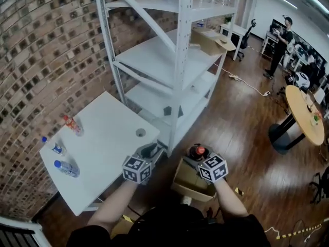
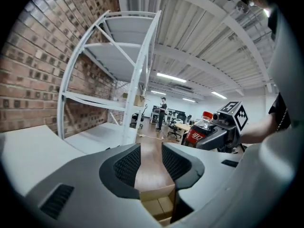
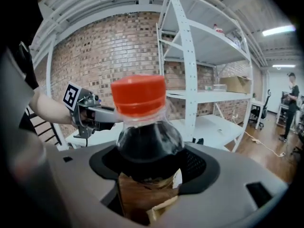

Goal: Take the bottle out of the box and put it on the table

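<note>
A cola bottle (image 1: pixel 199 151) with a red cap stands upright between the jaws of my right gripper (image 1: pixel 196 156), which is shut on it and holds it in the air above the cardboard box (image 1: pixel 189 183) on the floor. In the right gripper view the pads press the bottle (image 3: pixel 144 137) below its shoulder. My left gripper (image 1: pixel 151 150) hangs to the left of it, near the corner of the white table (image 1: pixel 110 133). Its jaws (image 2: pixel 151 161) stand open with nothing between them. The bottle (image 2: pixel 196 131) also shows at the right of the left gripper view.
Three small bottles (image 1: pixel 66 167) lie or stand along the white table's left side. A tall white shelf rack (image 1: pixel 180 60) rises just behind the table and the box. A round wooden table (image 1: pixel 306 115) and a person (image 1: pixel 281 40) are far off on the right.
</note>
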`<control>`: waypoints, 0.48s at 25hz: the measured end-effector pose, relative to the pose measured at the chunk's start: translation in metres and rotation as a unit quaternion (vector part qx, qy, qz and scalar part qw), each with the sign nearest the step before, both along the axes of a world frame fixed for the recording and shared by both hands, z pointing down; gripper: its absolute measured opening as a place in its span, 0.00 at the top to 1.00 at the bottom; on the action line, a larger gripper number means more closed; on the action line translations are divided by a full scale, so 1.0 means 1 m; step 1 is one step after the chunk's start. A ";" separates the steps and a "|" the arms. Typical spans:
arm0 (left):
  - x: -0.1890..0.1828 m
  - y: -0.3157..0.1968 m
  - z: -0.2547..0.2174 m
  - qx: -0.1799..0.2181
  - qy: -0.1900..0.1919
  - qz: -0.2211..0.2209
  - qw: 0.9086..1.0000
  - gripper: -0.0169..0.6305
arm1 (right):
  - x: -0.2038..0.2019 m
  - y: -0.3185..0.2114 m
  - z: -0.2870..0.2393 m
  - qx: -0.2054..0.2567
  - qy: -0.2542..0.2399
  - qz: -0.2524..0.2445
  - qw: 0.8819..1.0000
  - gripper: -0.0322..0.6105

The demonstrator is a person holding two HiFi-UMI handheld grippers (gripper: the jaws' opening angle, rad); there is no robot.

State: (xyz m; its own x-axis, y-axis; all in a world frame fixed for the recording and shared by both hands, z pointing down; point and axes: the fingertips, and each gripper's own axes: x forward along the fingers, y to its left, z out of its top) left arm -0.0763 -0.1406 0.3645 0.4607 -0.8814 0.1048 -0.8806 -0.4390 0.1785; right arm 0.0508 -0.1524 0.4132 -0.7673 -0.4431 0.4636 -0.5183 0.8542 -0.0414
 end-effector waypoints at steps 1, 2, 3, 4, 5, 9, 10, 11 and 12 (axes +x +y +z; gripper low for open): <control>-0.019 0.011 0.000 -0.001 0.000 -0.021 1.000 0.75 | -0.018 0.005 -0.002 -0.002 -0.004 -0.019 1.000 0.44; -0.038 0.023 0.001 -0.002 0.000 -0.043 0.999 0.75 | -0.037 0.011 -0.003 -0.002 -0.005 -0.038 0.999 0.44; -0.058 0.036 0.001 -0.003 0.000 -0.065 0.998 0.75 | -0.055 0.018 -0.004 -0.002 -0.005 -0.058 0.998 0.44; -0.076 0.048 0.002 -0.002 0.000 -0.086 0.996 0.75 | -0.073 0.024 -0.004 -0.001 -0.004 -0.076 0.997 0.44; -0.093 0.060 0.001 -0.001 0.000 -0.104 0.995 0.75 | -0.091 0.031 -0.003 0.000 -0.003 -0.093 0.996 0.44; -0.159 0.113 0.000 0.002 -0.007 -0.177 0.984 0.75 | -0.162 0.066 -0.002 -0.001 -0.003 -0.166 0.986 0.44; -0.174 0.125 -0.001 0.002 -0.008 -0.195 0.981 0.75 | -0.179 0.076 -0.002 0.000 -0.003 -0.186 0.983 0.44; -0.188 0.137 -0.001 0.003 -0.008 -0.214 0.977 0.75 | -0.195 0.085 -0.001 0.000 -0.002 -0.205 0.979 0.44; -0.202 0.150 -0.003 0.005 -0.008 -0.233 0.972 0.75 | -0.212 0.094 -0.002 0.001 -0.002 -0.225 0.974 0.44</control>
